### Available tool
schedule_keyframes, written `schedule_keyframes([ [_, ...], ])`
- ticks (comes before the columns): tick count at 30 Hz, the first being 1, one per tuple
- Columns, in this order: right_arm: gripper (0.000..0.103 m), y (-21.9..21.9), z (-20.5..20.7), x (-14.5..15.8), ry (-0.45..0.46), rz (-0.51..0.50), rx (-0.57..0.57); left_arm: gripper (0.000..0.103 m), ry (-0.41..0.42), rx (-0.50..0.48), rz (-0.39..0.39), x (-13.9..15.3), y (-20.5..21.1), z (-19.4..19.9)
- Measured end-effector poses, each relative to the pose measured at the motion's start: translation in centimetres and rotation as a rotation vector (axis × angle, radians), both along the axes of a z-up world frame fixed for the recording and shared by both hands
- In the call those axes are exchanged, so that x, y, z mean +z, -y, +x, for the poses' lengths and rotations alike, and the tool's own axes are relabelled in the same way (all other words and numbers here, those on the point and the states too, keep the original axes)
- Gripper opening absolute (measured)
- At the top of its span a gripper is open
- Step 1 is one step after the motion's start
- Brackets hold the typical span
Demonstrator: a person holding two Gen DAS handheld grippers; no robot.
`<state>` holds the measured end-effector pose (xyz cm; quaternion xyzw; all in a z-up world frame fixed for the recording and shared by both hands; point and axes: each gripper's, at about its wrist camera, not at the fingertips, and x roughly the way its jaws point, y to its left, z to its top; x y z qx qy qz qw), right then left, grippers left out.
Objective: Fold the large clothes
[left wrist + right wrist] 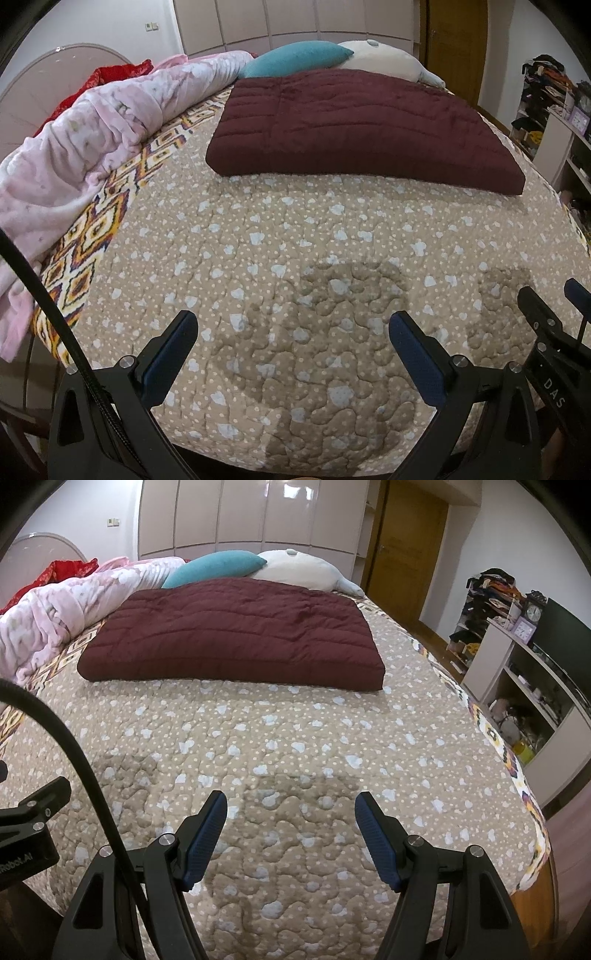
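Observation:
A dark maroon quilted garment (354, 125) lies folded into a thick rectangle on the far half of the bed; it also shows in the right wrist view (236, 638). My left gripper (291, 325) is open and empty, hovering above the beige quilted bedspread (295, 236) near the bed's front edge. My right gripper (291, 805) is open and empty, also above the bedspread (295, 731) well short of the garment. The right gripper's body shows at the right edge of the left wrist view (554, 332).
A pink crumpled blanket (92, 140) runs along the bed's left side. A teal pillow (299, 55) and a white plush (384, 59) lie at the head. A shelf unit with clutter (524, 686) stands right of the bed. A wardrobe (240, 513) and door (406, 554) stand behind.

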<state>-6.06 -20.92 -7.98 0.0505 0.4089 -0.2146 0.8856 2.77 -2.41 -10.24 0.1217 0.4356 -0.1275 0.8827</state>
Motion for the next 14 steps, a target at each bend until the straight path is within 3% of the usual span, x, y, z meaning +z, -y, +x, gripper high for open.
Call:
schedule_keyframes([
  [14, 0.075, -0.82, 0.50, -0.16, -0.018, 0.011, 0.025, 0.103, -0.016, 0.010, -0.011, -0.41, -0.44, 0.39],
])
